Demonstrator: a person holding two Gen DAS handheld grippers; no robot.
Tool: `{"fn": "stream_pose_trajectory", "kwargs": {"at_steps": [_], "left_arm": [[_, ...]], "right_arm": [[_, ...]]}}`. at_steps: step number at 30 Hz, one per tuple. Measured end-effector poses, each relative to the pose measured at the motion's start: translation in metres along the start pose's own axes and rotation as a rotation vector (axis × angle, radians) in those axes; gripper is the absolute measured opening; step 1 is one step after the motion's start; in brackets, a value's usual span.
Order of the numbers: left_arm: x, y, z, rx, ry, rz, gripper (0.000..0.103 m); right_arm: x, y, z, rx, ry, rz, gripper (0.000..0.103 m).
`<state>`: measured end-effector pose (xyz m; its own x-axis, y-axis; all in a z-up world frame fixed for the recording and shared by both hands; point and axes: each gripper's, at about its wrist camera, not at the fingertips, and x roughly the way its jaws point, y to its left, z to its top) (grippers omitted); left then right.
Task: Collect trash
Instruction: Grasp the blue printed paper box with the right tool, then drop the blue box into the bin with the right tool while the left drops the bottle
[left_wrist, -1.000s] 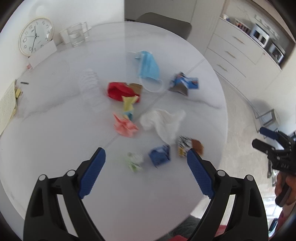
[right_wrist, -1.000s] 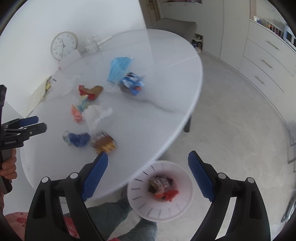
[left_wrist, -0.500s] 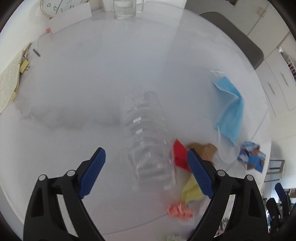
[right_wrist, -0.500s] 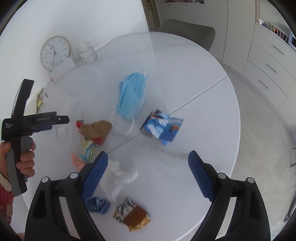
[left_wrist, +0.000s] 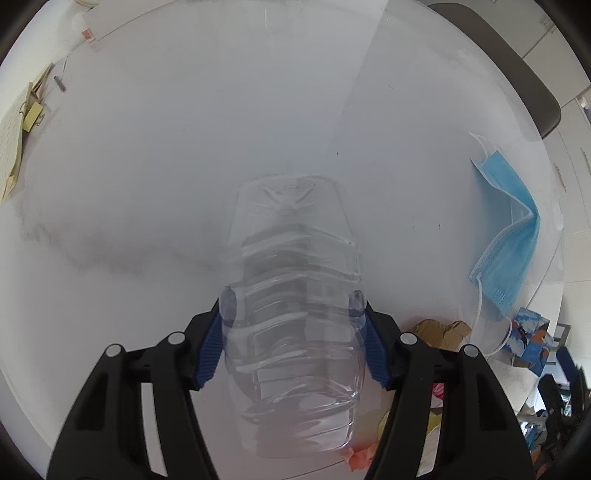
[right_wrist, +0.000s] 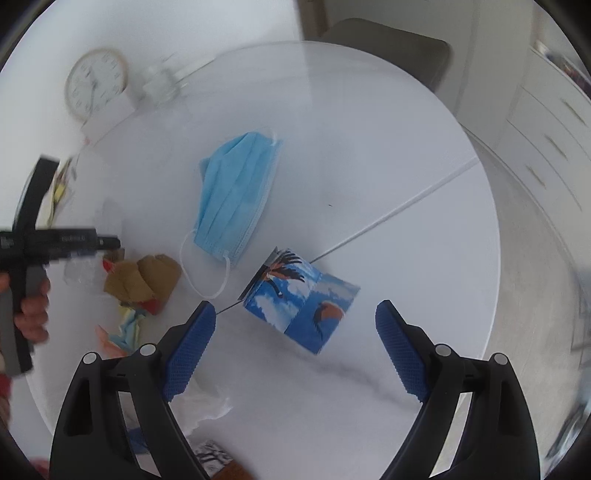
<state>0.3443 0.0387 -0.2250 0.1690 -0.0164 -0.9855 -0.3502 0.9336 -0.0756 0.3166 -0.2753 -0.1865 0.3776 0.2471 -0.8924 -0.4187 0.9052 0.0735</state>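
On the far left of the left wrist view, a notepad (left_wrist: 11, 147) with a yellow sticky note lies at the edge of the round white table (left_wrist: 221, 110). In the middle of that view lies a clear, crushed plastic bottle (left_wrist: 291, 295) on its side, its base toward the far side of the table. The left gripper (left_wrist: 293, 325) points straight down over it, and its jaws are closing with the bottle between them; the blue pads (left_wrist: 210, 347) sit right at the bottle's ribbed flanks and seem to touch, though the clear plastic makes contact hard to judge. To the right of the bottle lie brown crumpled paper (left_wrist: 439, 330) and, below it, scraps of yellow and orange paper partly hidden by the gripper. Farther right, a blue face mask (left_wrist: 509, 236) lies near the table's rim, with a blue printed wrapper (left_wrist: 528, 339) just below it.

In the right wrist view, the left side shows a hand (right_wrist: 33, 310) holding the other gripper's handle, blurred, with a wall clock (right_wrist: 96, 85) above it. Toward the centre lie the brown paper (right_wrist: 144, 277), the face mask (right_wrist: 236, 195) and the blue printed wrapper (right_wrist: 303, 306), all resting on the table (right_wrist: 369, 147). The right gripper (right_wrist: 295, 332) hovers above the wrapper with its jaws spread wide and nothing between the pads. White tissue (right_wrist: 207, 406) shows under its left finger.
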Motion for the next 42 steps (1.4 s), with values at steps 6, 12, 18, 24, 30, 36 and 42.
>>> {"fn": "stream_pose_trajectory", "kwargs": {"at_steps": [6, 12, 18, 24, 30, 36, 42], "left_arm": [[-0.013, 0.014, -0.007, 0.01, -0.018, -0.017, 0.061], [-0.034, -0.006, -0.012, 0.068, -0.067, 0.013, 0.061], [-0.065, -0.026, -0.036, 0.157, -0.112, 0.006, 0.061], [-0.109, -0.06, -0.079, 0.282, -0.15, -0.069, 0.061], [-0.136, -0.123, -0.149, 0.46, -0.137, -0.176, 0.061], [-0.138, -0.193, -0.223, 0.629, -0.061, -0.289, 0.061], [-0.131, -0.24, -0.283, 0.729, -0.023, -0.293, 0.061]], "right_arm": [[0.021, 0.019, 0.014, -0.354, 0.106, 0.03, 0.088], [0.047, 0.025, 0.018, -0.5, 0.184, 0.015, 0.063], [0.027, 0.008, 0.016, -0.383, 0.148, 0.022, 0.05], [-0.045, -0.024, -0.025, -0.156, 0.043, 0.026, 0.051], [-0.121, -0.054, -0.118, 0.032, -0.004, -0.012, 0.051], [-0.132, -0.063, -0.202, 0.118, 0.055, -0.03, 0.051], [-0.087, -0.054, -0.259, 0.108, 0.155, 0.029, 0.054]]}}
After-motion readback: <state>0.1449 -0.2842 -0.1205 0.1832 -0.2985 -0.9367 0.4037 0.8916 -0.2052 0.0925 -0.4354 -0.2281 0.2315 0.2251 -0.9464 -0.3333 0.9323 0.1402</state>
